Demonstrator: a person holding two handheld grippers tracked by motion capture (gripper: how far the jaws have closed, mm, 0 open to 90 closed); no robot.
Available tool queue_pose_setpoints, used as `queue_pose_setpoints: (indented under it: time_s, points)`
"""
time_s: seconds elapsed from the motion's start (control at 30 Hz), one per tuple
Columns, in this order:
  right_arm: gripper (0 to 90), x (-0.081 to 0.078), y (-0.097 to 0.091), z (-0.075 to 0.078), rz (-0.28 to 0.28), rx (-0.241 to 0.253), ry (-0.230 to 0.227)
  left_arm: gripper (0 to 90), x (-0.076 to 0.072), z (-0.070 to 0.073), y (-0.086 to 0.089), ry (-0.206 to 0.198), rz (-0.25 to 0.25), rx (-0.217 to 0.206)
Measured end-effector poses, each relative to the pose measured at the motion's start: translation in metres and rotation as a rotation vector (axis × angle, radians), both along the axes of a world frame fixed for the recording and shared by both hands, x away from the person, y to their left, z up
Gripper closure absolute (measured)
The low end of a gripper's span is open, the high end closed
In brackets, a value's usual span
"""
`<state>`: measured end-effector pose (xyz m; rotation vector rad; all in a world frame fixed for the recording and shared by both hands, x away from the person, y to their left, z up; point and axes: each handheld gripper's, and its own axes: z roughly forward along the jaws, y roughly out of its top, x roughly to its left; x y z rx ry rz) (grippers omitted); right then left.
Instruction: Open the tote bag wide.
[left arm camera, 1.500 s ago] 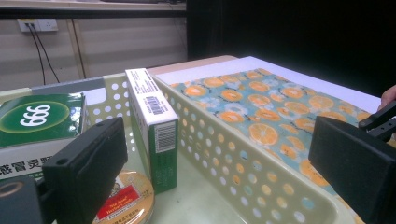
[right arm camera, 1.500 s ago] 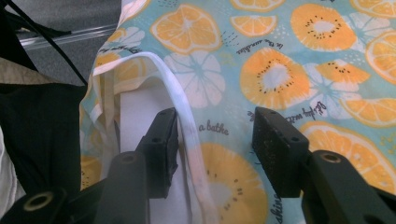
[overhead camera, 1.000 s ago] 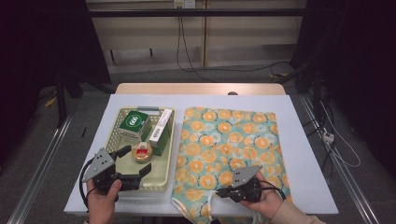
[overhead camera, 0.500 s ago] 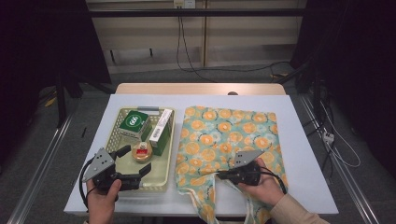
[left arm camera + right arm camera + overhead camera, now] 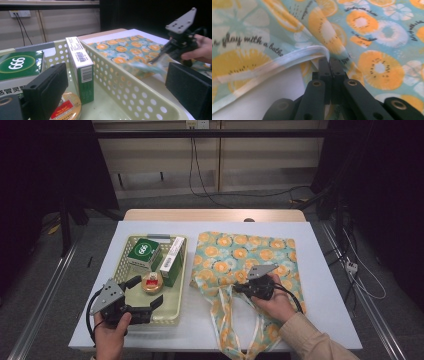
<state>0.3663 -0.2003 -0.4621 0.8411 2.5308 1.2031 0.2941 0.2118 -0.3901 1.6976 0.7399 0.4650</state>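
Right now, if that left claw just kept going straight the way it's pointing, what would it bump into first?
Probably the tall green box standing in the basket. The left claw is open, its jaws straddling the basket's wall, with a round tin low beside one jaw. Depth is hard to judge, so the wall might catch first.

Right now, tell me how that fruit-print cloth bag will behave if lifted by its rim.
The cloth bag probably hangs limp: its rim already folds and bunches where the right gripper pinches it. It looks thin, so likely light. Its long handles would probably dangle and drag.
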Motion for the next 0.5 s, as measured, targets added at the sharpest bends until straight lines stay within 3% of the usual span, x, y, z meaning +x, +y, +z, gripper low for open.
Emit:
queue_pose_setpoints:
  time_s: [0.17,0.23,0.4,0.5]
  points:
    - [90.0,0.023,-0.005,-0.001,-0.073,-0.012,-0.019,4.3,0.0,0.0,0.002,0.004,0.003,-0.007]
    - [90.0,0.03,-0.007,-0.001,-0.087,0.014,0.011,4.3,0.0,0.0,0.003,0.003,0.005,-0.011]
    - [87.2,0.02,-0.002,-0.001,-0.024,0.042,0.042,4.3,0.0,-0.001,0.005,0.008,0.006,-0.01]
    - [68.0,0.008,0.002,0.001,0.029,0.048,0.052,4.3,-0.001,-0.001,0.004,0.008,0.006,-0.012]
